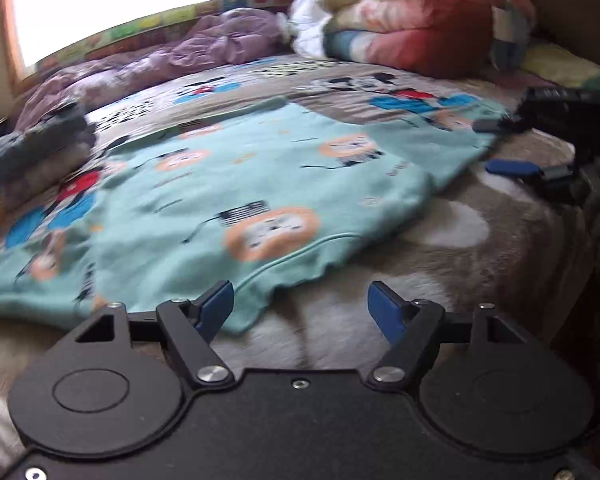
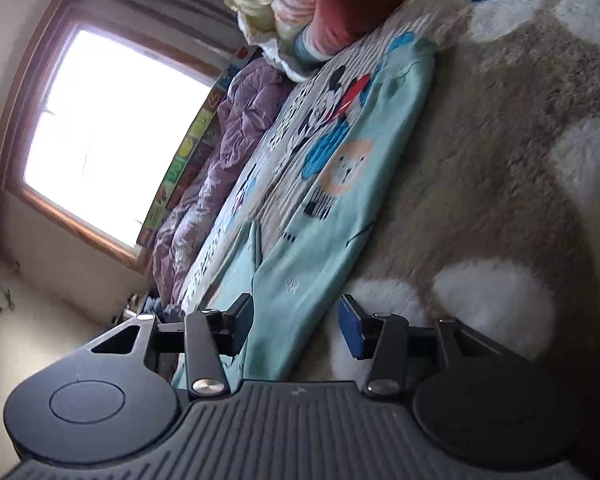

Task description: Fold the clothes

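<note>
A teal garment (image 1: 260, 184) printed with orange lions lies spread flat on a brown and white plush blanket (image 1: 480, 248). My left gripper (image 1: 300, 306) hovers at the garment's near hem, open. The hem's corner lies just in front of its left finger (image 1: 216, 304), with nothing pinched. My right gripper (image 1: 500, 146) is at the garment's right edge, rolled onto its side. In the right wrist view the right gripper (image 2: 296, 324) stands open. The teal cloth (image 2: 324, 240) runs between its fingers, and the pads do not press on it.
Folded quilts (image 1: 412, 20) are piled at the head of the bed. A purple duvet (image 1: 204, 44) lies bunched along the far side under a bright window (image 1: 100, 0). A grey bundle of clothes (image 1: 36, 144) sits at the left edge.
</note>
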The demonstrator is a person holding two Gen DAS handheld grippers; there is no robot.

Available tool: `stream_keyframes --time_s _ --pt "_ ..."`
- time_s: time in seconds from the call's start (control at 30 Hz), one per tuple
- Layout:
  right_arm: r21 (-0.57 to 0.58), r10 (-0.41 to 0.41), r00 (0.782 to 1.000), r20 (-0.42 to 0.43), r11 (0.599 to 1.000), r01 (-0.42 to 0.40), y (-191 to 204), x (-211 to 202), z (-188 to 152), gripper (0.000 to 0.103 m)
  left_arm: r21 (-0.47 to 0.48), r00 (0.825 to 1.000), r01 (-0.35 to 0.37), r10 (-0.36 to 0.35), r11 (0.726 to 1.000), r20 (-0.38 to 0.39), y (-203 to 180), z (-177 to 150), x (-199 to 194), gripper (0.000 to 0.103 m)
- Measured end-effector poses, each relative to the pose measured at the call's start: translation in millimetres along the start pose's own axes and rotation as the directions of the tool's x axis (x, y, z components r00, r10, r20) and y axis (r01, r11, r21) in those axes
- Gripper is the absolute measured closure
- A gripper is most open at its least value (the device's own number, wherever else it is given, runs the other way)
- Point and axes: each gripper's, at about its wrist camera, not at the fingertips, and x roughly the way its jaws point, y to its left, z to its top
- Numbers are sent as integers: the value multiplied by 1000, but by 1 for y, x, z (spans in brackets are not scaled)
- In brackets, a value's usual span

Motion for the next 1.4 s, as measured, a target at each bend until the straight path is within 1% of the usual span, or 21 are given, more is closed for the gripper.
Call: stream_keyframes --time_s 0.07,0.17,0.23,0.3,0.33,0.37,0.43,0.5,0.53,0.6,0.63,0.67,0.7,0.73,0.77,0.8,0.87,1.0,1.2,1.3,1.4 --pt "24 -19 999 49 1000 18 -10 -7 14 55 58 1000 20 -20 998 0 -19 8 9 29" --pt "50 -56 991 122 998 50 -24 -19 33 49 167 999 40 -42 985 14 -52 22 19 29" --pt "90 -65 985 158 995 51 -36 -27 44 49 258 999 32 -38 966 17 -77 34 28 29" --pt "111 -68 982 176 993 49 -45 -30 51 48 354 1000 17 -17 935 -5 -102 49 41 29" --pt "109 -70 981 180 993 51 -47 -30 53 49 377 999 30 -20 926 -31 -112 59 48 28" --pt "105 -72 980 184 993 53 -49 -30 56 48 382 998 48 -34 923 -45 -119 71 54 28" --pt "108 -71 978 194 993 51 -51 -29 60 48 390 996 85 -77 917 -36 -130 96 62 24" --pt "129 -73 973 221 991 45 -54 -30 65 48 422 995 88 -98 902 3 -143 119 69 6" --pt "144 -78 966 247 989 43 -56 -35 69 47 449 994 83 -104 890 23 -151 128 73 6" --pt "184 -88 952 293 982 35 -64 -43 78 45 522 993 56 -101 851 58 -169 137 85 6" --pt "211 -89 946 310 977 23 -70 -45 82 45 557 994 34 -87 830 69 -178 138 93 7" --pt "238 -91 941 327 971 11 -75 -46 85 45 585 993 30 -89 811 72 -187 139 101 11" --pt "266 -88 936 340 964 -6 -81 -47 89 45 601 993 40 -98 798 64 -194 139 108 20" --pt "291 -83 933 351 956 -24 -85 -47 91 45 612 993 45 -99 789 56 -201 139 116 26" --pt "308 -81 929 360 951 -37 -89 -47 93 45 625 994 45 -96 779 49 -208 139 122 35" --pt "314 -80 927 366 949 -42 -91 -48 94 45 637 995 38 -88 770 47 -215 139 128 38" --pt "327 -81 921 381 944 -52 -95 -51 97 45 655 996 20 -71 755 52 -226 140 137 38" --pt "360 -81 911 405 930 -78 -103 -56 99 45 677 997 -16 -43 735 70 -242 143 147 41" --pt "382 -91 894 438 920 -93 -106 -64 92 45 738 992 -98 7 668 126 -270 143 162 52" --pt "410 -97 881 462 905 -116 -111 -68 91 45 744 990 -117 21 657 137 -278 149 173 56" --pt "420 -108 876 470 900 -115 -114 -72 91 46 744 991 -116 24 659 133 -283 157 182 61"
